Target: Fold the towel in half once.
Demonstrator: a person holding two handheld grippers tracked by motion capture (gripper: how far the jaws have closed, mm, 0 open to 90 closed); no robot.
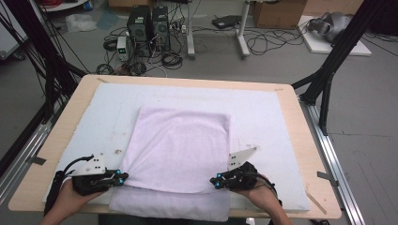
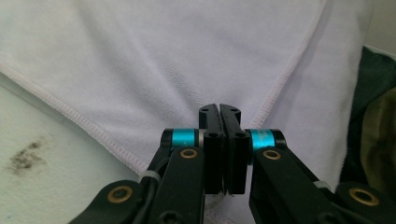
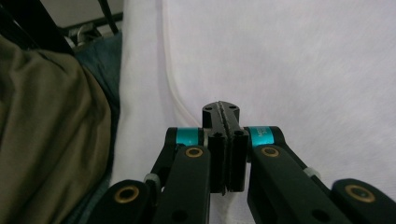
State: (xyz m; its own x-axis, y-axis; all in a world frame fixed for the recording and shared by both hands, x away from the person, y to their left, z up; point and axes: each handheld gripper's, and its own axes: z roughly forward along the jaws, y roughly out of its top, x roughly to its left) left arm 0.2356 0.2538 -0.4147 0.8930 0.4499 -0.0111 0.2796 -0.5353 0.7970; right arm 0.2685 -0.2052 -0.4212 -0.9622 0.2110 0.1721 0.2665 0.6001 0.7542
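Left gripper [image 1: 123, 178] jaws pinched on near-left edge of the pale lilac terry towel [image 1: 180, 150]. Towel spreads flat between both grippers on the white-padded bench [image 1: 263, 108], near edge overhanging. Right gripper [image 1: 215, 182] clamped on near-right edge.

A pale wooden table [image 1: 300, 140] stood on a grey floor [image 1: 281, 65], its top covered by a white mat [image 1: 263, 112]. Beyond its far edge sat two black computer towers [image 1: 148, 23] amid tangled cables [image 1: 263, 40], white desk legs [image 1: 241, 28] and a cardboard box [image 1: 279, 13]. Black frame struts [image 1: 335, 51] rose at both sides.
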